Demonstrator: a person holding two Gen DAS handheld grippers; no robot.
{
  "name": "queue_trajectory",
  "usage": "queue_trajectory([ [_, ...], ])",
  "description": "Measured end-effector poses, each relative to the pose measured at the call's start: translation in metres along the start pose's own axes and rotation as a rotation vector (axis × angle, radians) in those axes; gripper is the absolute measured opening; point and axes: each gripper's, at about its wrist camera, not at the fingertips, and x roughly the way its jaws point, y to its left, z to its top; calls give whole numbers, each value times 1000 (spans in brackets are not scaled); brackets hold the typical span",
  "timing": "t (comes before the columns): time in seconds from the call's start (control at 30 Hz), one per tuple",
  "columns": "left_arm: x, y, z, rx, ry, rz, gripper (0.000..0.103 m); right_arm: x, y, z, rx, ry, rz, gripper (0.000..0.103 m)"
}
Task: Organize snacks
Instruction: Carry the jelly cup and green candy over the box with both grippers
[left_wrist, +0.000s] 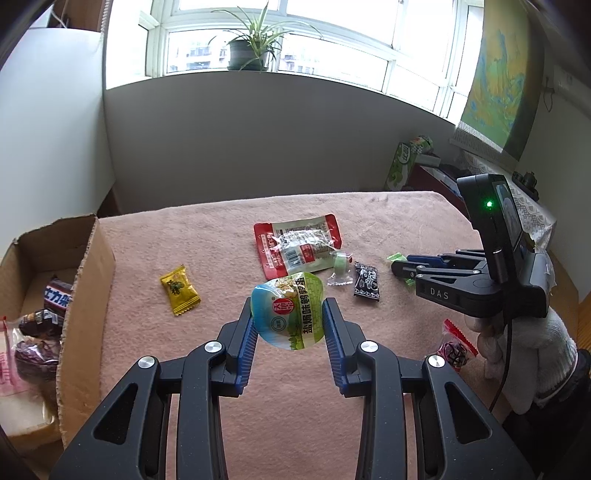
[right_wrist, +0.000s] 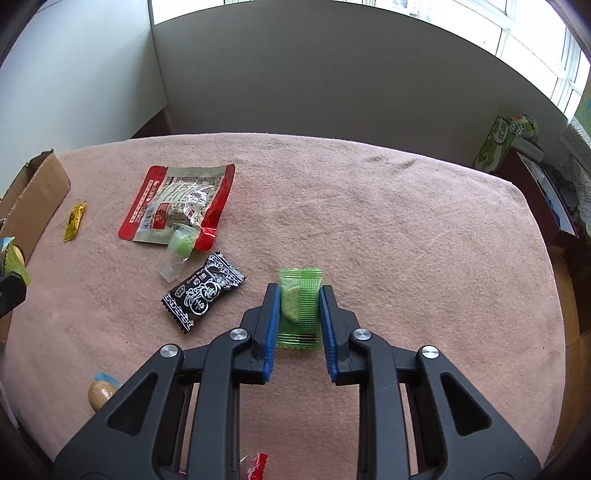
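My left gripper (left_wrist: 288, 308) is shut on a round blue-and-green snack packet (left_wrist: 291, 295), held above the pink cloth (left_wrist: 295, 406). My right gripper (right_wrist: 297, 291) points down at the table, and a green-wrapped candy (right_wrist: 299, 306) lies on the cloth between its blue pads, which touch both sides of the wrapper. In the left wrist view the right gripper (left_wrist: 402, 267) sits at the right, held by a white-gloved hand (left_wrist: 532, 347). An open cardboard box (left_wrist: 86, 295) with several snacks inside stands at the table's left edge.
Loose on the cloth lie a red-and-white pouch (right_wrist: 177, 203), a clear-wrapped green candy (right_wrist: 181, 247), a black plum candy (right_wrist: 203, 291), a yellow candy (right_wrist: 75, 220) and a red-wrapped candy (left_wrist: 454, 345). A brown snack (right_wrist: 99, 393) lies near the front edge. A green tissue box (left_wrist: 400, 166) stands beyond the table.
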Motion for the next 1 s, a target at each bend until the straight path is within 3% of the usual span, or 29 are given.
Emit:
queue_trajectory([
  [0.23,-20,7,1,-17,-45,12,33,-36,18,15,0,-100,54,22],
  [0.5,-59,28,2,-47,-139,45,33,-62,62,36,-10,-177,214,22],
  [1.0,-100,135,-14,-213,-195,220,33,-74,199,68,-128,-212,433,22],
])
